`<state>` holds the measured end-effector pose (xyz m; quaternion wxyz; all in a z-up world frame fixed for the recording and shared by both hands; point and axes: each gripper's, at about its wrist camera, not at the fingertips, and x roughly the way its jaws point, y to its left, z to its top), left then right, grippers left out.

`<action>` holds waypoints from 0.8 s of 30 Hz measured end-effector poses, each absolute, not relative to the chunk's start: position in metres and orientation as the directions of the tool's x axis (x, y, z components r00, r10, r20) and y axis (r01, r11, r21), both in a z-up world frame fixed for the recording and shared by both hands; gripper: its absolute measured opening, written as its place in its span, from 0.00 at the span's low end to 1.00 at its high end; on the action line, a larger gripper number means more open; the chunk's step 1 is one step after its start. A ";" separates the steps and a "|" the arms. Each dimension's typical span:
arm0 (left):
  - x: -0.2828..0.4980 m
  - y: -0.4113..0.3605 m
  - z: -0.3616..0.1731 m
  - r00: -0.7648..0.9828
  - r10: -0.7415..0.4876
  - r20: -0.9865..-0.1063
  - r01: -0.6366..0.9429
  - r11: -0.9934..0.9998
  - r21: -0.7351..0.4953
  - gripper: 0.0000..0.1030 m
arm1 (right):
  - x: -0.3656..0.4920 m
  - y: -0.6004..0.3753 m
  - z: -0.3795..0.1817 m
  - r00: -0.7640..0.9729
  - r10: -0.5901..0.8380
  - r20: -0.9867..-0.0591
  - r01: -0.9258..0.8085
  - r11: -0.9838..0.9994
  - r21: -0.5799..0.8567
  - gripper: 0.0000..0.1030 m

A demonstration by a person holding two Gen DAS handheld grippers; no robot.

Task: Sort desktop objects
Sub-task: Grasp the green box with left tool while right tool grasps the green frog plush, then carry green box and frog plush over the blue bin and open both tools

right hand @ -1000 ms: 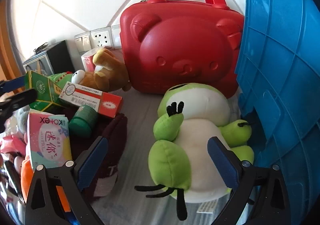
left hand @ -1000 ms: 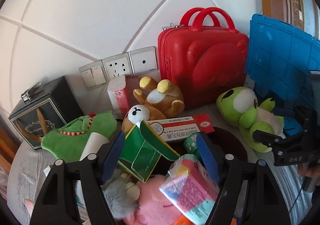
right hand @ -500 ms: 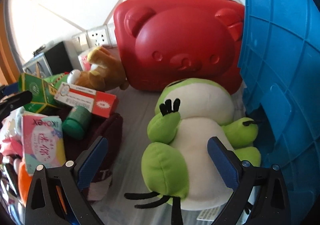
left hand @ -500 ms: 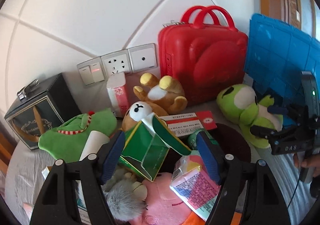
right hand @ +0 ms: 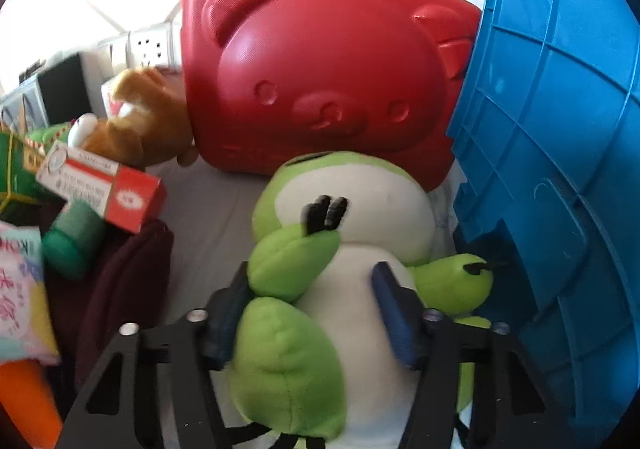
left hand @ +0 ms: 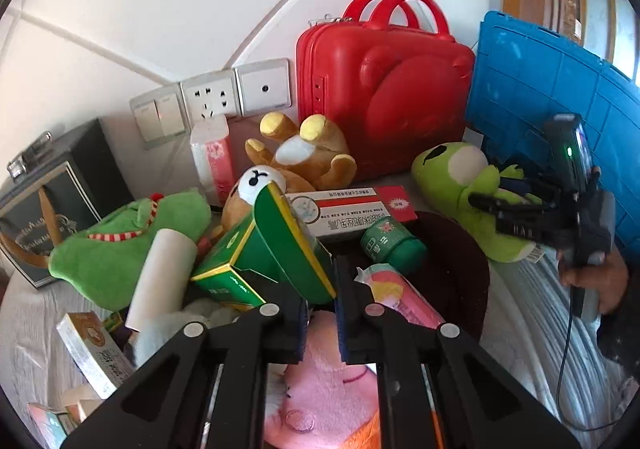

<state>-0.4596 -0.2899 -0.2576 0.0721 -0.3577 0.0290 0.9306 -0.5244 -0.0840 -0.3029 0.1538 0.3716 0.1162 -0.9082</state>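
Note:
My left gripper [left hand: 321, 291] is shut on the flap of an open green carton [left hand: 260, 253] that lies on top of a heap of toys and packets. My right gripper [right hand: 316, 301] is shut on the belly of a green and white frog plush [right hand: 340, 233] lying on the grey cloth in front of a red bear-face case [right hand: 320, 89]. In the left wrist view the frog plush [left hand: 456, 185] lies at the right with the right gripper [left hand: 520, 209] on it.
A blue plastic crate [right hand: 560, 149] leans at the right. The heap holds a red and white box [left hand: 352, 209], a green bottle [left hand: 392, 245], a brown bear plush [left hand: 300, 153], a green plush [left hand: 120, 245], a pink plush [left hand: 328, 401] and a dark box [left hand: 52, 193].
Both grippers have closed: the left on the green carton's flap, the right on the frog plush after moving in over it.

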 end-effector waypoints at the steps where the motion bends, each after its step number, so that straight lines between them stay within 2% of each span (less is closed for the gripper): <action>1: -0.457 -0.289 -0.255 -0.739 0.113 -0.664 -0.159 -0.987 0.009 0.10 | -0.525 -0.082 -0.299 -0.669 -0.224 -0.709 0.377 -0.924 -0.064 0.18; 16: -0.413 -0.269 -0.207 -0.810 0.129 -0.572 -0.208 -0.975 0.073 0.10 | -0.475 -0.055 -0.236 -0.638 -0.430 -0.639 0.441 -0.884 0.155 0.15; 24: -0.383 -0.263 -0.179 -0.830 0.135 -0.541 -0.206 -0.976 0.074 0.10 | -0.433 -0.069 -0.184 -0.635 -0.519 -0.571 0.523 -0.834 0.176 0.15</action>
